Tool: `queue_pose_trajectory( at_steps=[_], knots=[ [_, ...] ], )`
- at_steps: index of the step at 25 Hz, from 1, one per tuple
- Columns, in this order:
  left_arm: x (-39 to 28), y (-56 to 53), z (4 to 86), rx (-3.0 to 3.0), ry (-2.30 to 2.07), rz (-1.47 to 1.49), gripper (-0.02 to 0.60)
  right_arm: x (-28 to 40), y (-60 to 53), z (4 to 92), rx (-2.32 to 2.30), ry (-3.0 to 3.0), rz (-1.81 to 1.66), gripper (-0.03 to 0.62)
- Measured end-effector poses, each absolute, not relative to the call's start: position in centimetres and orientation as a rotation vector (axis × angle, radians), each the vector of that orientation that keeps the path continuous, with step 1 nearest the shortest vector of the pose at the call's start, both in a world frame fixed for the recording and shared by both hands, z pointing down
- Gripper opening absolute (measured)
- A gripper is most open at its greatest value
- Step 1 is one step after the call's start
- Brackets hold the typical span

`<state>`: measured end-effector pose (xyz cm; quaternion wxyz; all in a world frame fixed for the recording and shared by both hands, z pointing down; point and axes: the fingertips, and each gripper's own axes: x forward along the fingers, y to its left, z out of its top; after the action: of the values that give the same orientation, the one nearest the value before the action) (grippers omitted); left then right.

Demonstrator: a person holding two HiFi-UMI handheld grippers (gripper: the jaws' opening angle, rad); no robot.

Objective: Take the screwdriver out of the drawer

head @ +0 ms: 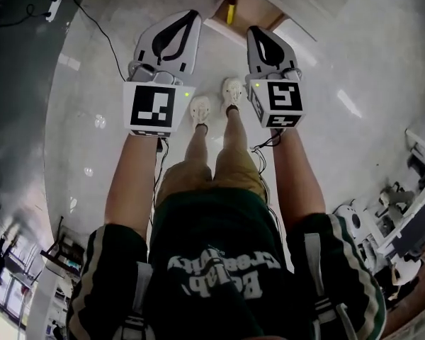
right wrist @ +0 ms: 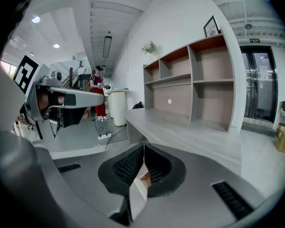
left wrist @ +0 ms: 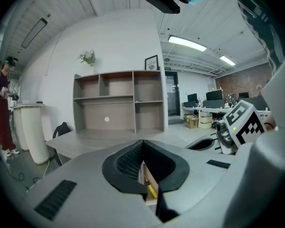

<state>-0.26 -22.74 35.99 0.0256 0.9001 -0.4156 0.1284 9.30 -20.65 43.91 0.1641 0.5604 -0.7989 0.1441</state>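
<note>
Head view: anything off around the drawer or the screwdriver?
Nothing stands out. The drawer is open and the screwdriver lies inside, toward the picture's left side. The left gripper and right gripper are shut, empty and touching neither.

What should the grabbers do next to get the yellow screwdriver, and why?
Probably open the right gripper and lower it toward the screwdriver. It lies in the open drawer just ahead; the right gripper and left gripper are both shut and empty.
</note>
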Motion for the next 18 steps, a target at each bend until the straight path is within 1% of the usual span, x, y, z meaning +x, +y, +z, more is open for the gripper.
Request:
queue_pose_trajectory(
  at_steps=[5, 18],
  knots=[
    [-1.0, -24.6, 39.6, 2.743, -1.334, 0.424, 0.017, 8.9, -22.8, 49.1, 1.55, -2.261, 0.432, 0.034],
    [-1.2, -26.7, 44.6, 2.687, -1.396, 0.418, 0.017, 8.8, -27.2, 60.5, 1.434, -2.174, 0.468, 0.037]
  ],
)
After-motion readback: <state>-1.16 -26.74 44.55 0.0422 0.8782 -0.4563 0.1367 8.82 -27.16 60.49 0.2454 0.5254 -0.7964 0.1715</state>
